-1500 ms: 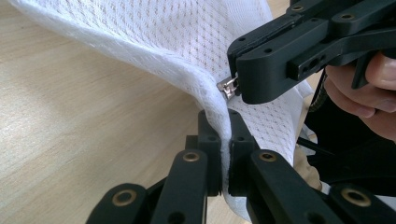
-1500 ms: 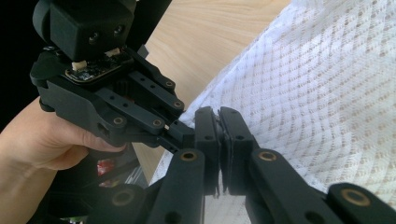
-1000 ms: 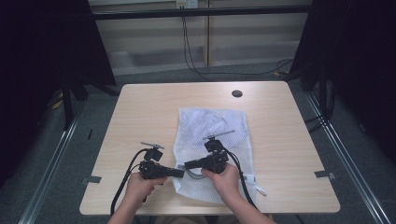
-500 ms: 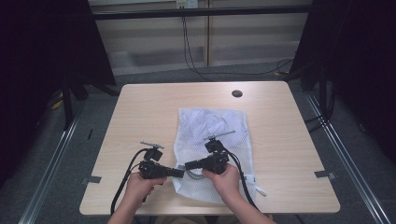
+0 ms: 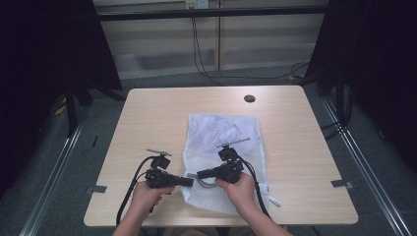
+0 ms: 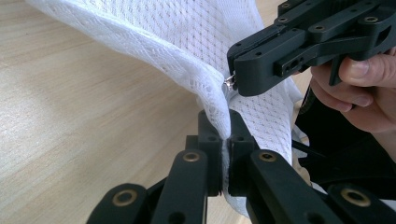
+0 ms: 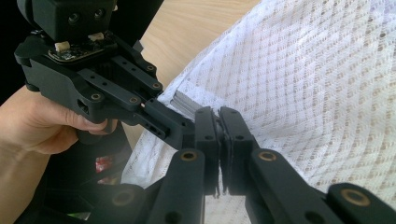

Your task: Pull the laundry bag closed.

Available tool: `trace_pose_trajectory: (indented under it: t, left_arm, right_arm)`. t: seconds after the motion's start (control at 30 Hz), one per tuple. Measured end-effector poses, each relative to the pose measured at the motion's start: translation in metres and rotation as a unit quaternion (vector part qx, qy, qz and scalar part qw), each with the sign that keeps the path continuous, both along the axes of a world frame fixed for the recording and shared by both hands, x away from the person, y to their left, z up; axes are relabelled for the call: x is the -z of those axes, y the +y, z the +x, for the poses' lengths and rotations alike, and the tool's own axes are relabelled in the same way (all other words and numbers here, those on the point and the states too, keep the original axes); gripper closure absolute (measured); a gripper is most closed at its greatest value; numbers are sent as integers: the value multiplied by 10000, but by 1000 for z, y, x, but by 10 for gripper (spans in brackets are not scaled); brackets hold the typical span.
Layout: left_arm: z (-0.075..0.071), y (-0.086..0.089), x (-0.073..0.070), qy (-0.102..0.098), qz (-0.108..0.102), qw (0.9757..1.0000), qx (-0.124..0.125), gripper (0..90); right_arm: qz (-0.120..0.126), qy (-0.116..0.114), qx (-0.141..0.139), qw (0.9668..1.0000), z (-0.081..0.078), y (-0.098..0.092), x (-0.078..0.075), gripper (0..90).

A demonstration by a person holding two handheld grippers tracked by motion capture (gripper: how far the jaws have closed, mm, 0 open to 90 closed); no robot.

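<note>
Change: none since a second ago | left gripper (image 6: 228, 140) and right gripper (image 7: 219, 128) stay pinching white mesh laundry bag (image 5: 223, 142), 5 o'clock on light wooden desk (image 5: 147, 113) | likely poised to open it.

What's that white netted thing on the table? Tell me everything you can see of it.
It is a white mesh bag, soft woven netting with something pale bunched inside near its far end. It lies mostly flat on the wooden table. Its near left edge is lifted and pinched by both tools: the left gripper is shut on a fold, and the right gripper clamps what looks like a small metal zipper pull.
</note>
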State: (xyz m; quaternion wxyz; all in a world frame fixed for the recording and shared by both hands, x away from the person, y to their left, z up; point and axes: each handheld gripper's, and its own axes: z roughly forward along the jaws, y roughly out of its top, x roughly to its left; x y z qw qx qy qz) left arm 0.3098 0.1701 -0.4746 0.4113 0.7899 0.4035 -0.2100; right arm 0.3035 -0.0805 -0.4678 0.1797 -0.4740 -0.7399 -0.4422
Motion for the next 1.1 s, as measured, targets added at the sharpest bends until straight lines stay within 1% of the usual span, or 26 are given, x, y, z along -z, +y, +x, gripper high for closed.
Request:
trace_pose_trajectory:
  t: [0.13, 0.17, 0.33, 0.37, 0.4, 0.5, 0.57, 0.6, 0.67, 0.7, 0.73, 0.77, 0.83, 0.87, 0.97, 1.1]
  left_arm:
    - [0, 0, 0, 22, -7, 10000, 5, 879]
    - [-1, -1, 0, 55, -23, 10000, 2, 879]
    - [-1, -1, 0, 13, 1, 10000, 49, 879]
    - [-1, -1, -1, 37, -27, 10000, 7, 880]
    - [-1, -1, -1, 27, -20, 10000, -15, 879]
    - [-1, 0, -1, 26, -41, 10000, 8, 879]
    - [-1, -1, -1, 32, -38, 10000, -5, 879]
    - [-1, -1, 0, 40, -42, 10000, 34, 879]
    - [-1, -1, -1, 12, -36, 10000, -9, 879]
    - [-1, 0, -2, 67, -70, 9999, -34, 880]
    - [0, 1, -2, 5, -55, 10000, -3, 879]
    - [1, 3, -1, -29, -49, 10000, 28, 879]
    - [0, 3, -1, 31, -88, 10000, -28, 879]
    - [0, 3, 0, 27, -98, 9999, -5, 879]
    - [1, 2, 0, -1, -72, 10000, -16, 879]
    - [0, 1, 0, 39, -89, 9999, -24, 879]
  right_arm:
    - [-26, -24, -34, 10000, 0, -1, 0, 870]
    - [-7, -9, -39, 10000, 0, -2, 1, 870]
    - [-32, -3, -41, 10000, -1, -3, 1, 870]
    - [-28, 2, -47, 10000, -1, -3, 1, 870]
    - [-87, 2, -29, 10000, -1, -3, 0, 870]
    - [9, 48, -5, 10000, 0, -6, 1, 870]
    - [-16, 38, -19, 10000, -1, -6, 0, 870]
    - [-20, 28, -25, 10000, -1, -7, 0, 870]
    - [-69, 14, -22, 10000, -1, -7, 0, 870]
    - [-106, -13, -21, 9999, 0, -8, 0, 870]
    - [-151, -6, 4, 9999, 0, -10, 1, 870]
    - [-157, -9, 28, 9999, 0, -11, 1, 870]
    - [-92, 44, 56, 9999, 1, -15, 2, 870]
    - [-87, 49, 59, 9999, 1, -16, 2, 870]
    - [-193, -28, 40, 9998, 0, -16, 0, 869]
    - [-155, -5, 31, 9999, 0, -17, 1, 870]
